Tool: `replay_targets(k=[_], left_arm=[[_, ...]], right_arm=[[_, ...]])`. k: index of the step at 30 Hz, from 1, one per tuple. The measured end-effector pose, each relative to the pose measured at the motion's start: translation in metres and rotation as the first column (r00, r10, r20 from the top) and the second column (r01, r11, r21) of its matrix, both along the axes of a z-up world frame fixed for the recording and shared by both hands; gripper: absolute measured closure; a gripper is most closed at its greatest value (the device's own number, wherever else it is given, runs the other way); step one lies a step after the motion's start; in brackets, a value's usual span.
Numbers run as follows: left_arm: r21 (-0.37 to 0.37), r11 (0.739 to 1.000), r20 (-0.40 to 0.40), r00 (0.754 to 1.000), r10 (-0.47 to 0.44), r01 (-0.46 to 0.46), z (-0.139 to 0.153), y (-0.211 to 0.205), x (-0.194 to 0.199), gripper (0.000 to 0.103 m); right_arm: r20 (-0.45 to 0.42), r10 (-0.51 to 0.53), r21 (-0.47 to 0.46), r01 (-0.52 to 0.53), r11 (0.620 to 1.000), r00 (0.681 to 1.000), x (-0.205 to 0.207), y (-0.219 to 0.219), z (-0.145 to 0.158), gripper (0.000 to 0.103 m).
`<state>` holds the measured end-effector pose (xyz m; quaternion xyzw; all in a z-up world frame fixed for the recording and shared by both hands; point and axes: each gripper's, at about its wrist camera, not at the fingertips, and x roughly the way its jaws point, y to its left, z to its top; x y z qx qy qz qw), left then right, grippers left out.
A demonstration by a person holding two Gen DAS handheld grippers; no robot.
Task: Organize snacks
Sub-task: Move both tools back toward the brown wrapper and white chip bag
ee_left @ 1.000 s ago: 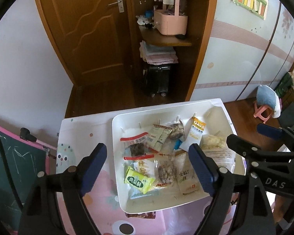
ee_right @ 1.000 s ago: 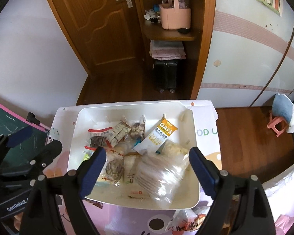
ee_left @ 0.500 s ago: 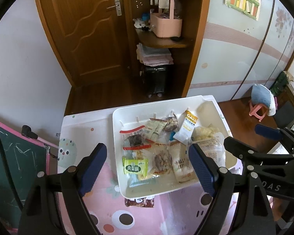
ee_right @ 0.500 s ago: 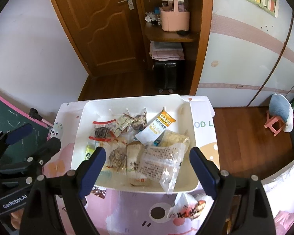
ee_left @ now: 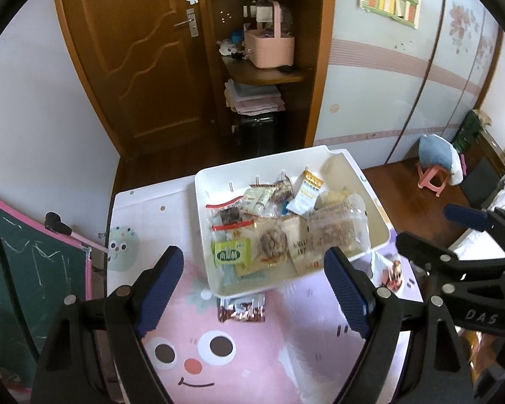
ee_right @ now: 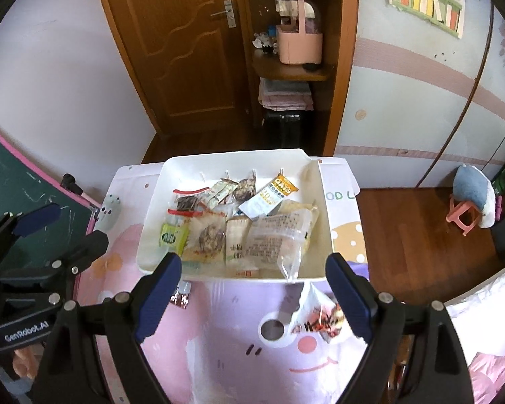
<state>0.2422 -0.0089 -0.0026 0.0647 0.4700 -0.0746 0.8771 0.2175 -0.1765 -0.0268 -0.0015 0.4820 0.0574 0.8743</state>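
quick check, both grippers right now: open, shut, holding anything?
Left gripper: open, nothing between the jaws, above the table near the white tray.
Right gripper: open, holding nothing, also above the near edge of the tray.

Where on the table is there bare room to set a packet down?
The mat is bare in front of the white bin, between the brown packet and the near edge, and left of the bin. The bin is crowded with snacks; a white packet lies off its right corner.

Both wrist views look steeply down from nearby — sharing the white tray (ee_left: 203,222) (ee_right: 151,222) — side by side
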Motion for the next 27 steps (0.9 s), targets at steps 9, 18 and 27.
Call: replay_targets(k=[9, 18, 27], left_arm=[[0.002, 1.0, 0.0, 1.0, -0.02, 0.02, 0.004, 0.022, -0.044, 0.018], [-0.016, 1.0, -0.038, 0.999, -0.004, 0.004, -0.011, 0.045, -0.066, 0.018], [-0.028, 0.997, -0.136, 0.988, 0.069, -0.074, -0.054, 0.074, -0.071, 0.018]], right_arm=[[0.037, 0.009, -0.039, -0.007, 0.999, 0.999, -0.051, -0.013, 0.013, 0.015], [0.032, -0.037, -0.065, 0.039, 0.997, 0.999, -0.085, -0.042, 0.012, 0.015], [-0.031, -0.111, -0.06, 0.109, 0.992, 0.993, -0.1, -0.07, -0.024, 0.015]])
